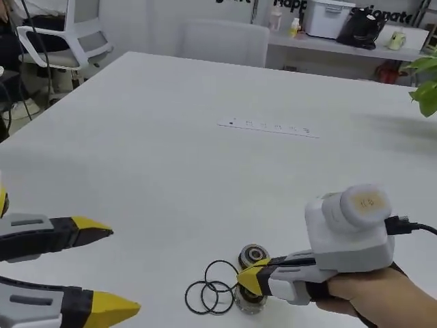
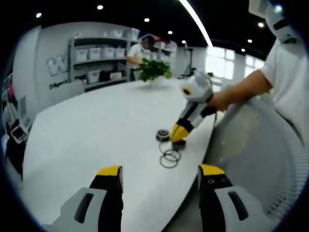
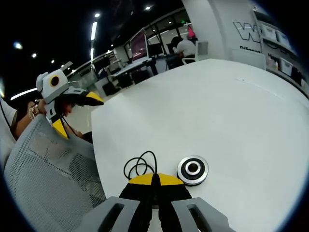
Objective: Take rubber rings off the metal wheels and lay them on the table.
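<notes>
Two metal wheels stand near the table's front edge. One wheel (image 1: pixel 254 255) (image 3: pixel 192 169) (image 2: pixel 162 136) lies flat and free. The other wheel (image 1: pixel 249 299) (image 2: pixel 179 143) sits under the tips of my right gripper (image 1: pixel 247 277) (image 3: pixel 155 176) (image 2: pixel 177 134), which is shut; whether it pinches a ring I cannot tell. Three black rubber rings (image 1: pixel 212 288) (image 3: pixel 140 166) (image 2: pixel 170 157) lie overlapping on the table just left of that wheel. My left gripper (image 1: pixel 123 270) (image 2: pixel 161 171) (image 3: pixel 77 115) hovers open off to the left, with nothing between its jaws.
The white table (image 1: pixel 205 171) stretches far ahead, with a thin strip (image 1: pixel 270 127) lying mid-table. A white chair (image 1: pixel 225 41) stands at the far end, an office chair (image 1: pixel 65 34) at far left, a plant (image 1: pixel 427 85) at right. A mesh chair back (image 3: pixel 43 169) is close by.
</notes>
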### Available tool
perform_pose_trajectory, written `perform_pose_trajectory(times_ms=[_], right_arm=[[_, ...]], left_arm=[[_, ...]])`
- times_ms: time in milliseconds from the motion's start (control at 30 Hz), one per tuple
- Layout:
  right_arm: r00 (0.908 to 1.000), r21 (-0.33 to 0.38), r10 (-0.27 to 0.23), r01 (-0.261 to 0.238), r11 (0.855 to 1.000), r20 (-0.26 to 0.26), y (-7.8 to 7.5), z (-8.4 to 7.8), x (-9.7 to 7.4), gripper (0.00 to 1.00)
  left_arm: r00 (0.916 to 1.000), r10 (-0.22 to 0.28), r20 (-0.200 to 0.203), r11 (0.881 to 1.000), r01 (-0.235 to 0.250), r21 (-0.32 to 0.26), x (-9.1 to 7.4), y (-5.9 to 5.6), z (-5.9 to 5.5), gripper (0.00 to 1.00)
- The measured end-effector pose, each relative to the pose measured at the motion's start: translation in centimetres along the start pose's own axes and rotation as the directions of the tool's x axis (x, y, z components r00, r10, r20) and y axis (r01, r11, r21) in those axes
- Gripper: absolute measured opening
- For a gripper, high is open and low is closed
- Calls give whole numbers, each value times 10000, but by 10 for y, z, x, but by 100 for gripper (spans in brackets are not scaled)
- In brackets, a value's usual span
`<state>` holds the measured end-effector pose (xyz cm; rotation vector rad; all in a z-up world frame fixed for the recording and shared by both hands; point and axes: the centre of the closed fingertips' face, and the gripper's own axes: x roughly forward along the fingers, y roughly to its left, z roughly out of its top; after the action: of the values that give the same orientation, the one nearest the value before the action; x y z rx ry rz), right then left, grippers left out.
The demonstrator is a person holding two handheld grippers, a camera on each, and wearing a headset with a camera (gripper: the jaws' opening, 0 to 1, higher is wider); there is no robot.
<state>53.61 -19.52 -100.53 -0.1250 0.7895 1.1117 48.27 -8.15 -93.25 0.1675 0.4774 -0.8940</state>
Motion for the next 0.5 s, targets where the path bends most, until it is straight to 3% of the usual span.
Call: perform_pose_trajectory(times_ms=[500], right_arm=[[9999, 25, 150, -150, 9999, -34, 3, -1, 1, 0]], left_arm=[[9999, -70, -87, 9999, 71, 90, 2, -4, -2, 63]])
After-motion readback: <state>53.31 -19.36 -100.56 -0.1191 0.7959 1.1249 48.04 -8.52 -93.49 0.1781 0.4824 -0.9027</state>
